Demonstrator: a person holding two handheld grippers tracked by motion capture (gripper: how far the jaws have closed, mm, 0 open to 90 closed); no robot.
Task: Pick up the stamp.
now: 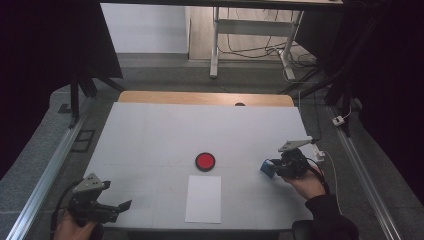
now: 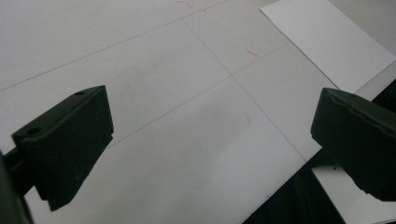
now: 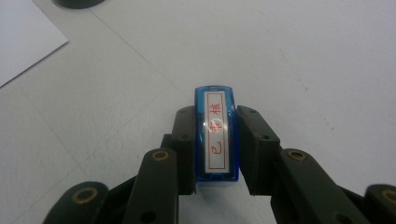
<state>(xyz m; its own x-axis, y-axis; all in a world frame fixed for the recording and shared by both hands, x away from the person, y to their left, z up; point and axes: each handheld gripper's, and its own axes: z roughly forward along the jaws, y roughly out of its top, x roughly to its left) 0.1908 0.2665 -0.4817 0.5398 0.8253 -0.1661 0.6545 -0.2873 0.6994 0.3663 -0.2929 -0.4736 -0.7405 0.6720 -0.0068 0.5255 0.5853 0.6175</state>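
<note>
Blue stamp (image 3: 216, 135) on white table (image 1: 150, 140), grey floor (image 1: 30, 160), dark surroundings

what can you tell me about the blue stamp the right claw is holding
The blue stamp is a small, narrow block of glossy translucent blue plastic. Its top carries a white label with red characters in a red frame. It sits clamped on both long sides by the right claw, at the right side of the white table.

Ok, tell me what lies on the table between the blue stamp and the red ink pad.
Nothing: in the high view the stretch of white table between the blue stamp, held in the right gripper, and the red ink pad is bare.
</note>
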